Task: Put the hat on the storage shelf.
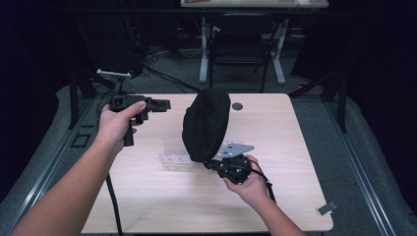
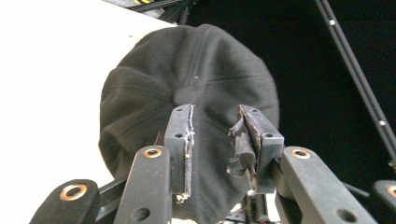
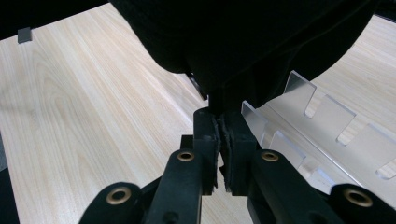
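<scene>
**Black cap held upright over the clear rack, left tongs standing free**

The black cap (image 1: pixel 206 124) stands on edge above the middle of the table (image 1: pixel 290 206), held up by its lower rim, its crown facing the left side; in the left gripper view the top button and radiating seams face the camera (image 2: pixel 187 93). Just under and beside it lies a clear acrylic rack (image 1: pixel 172 152) with slotted tabs, resting flat on the table toward its centre.

The right gripper (image 1: pixel 216 164) has its jaws clamped tight on the cap's lower edge, fabric pinched between the pads (image 3: pixel 219 133). The left gripper (image 1: pixel 160 104) has nothing in it: its jaws stand apart, the cap well beyond them.

To do this step well, I judge the right grip should stay firm and low on the rim, so the soft fabric does not sag or slip. The left tongs should come in level toward the crown or the opposite rim and close only once fabric lies fully between the pads. Keeping the cap clear of the rack's tabs avoids snagging.

The right hand (image 1: pixel 251 184) sits near the table's front edge, palm up, wrist bent so the tongs point up and away. The left hand (image 1: pixel 118 123) hovers by the left edge, forearm reaching in from the front left corner, tongs level and aimed right.
</scene>
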